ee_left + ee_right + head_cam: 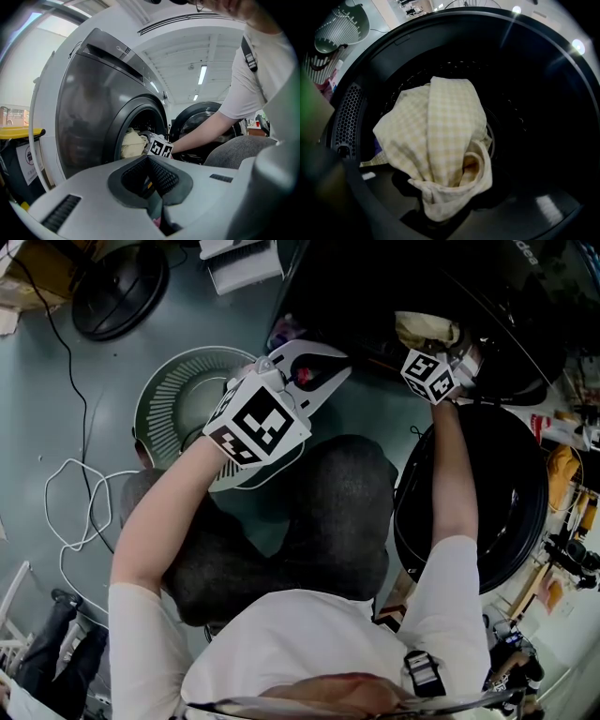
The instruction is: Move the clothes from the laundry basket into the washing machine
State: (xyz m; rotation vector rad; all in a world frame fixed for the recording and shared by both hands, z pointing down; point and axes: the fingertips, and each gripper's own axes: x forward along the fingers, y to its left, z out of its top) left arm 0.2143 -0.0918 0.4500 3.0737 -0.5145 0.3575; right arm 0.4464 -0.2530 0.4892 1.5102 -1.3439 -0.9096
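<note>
1. The checked cloth (440, 140), a soft pale-yellow weave, hangs in crumpled folds at the mouth of the washing machine (84, 108), in front of its dark perforated drum (347, 122).
2. The right gripper (439, 360) has its jaws pinched on that cloth, and the arm reaches out straight into the round opening.
3. The left gripper (326, 373) is smooth white plastic. Its ribbed black pads (161, 177) meet at the tips with nothing between them, and its forearm is bent, near the slatted white laundry basket (178, 395).

From the head we look steeply down; both gripper views face the washing machine (79, 108), the right close inside its drum (525, 84).
</note>
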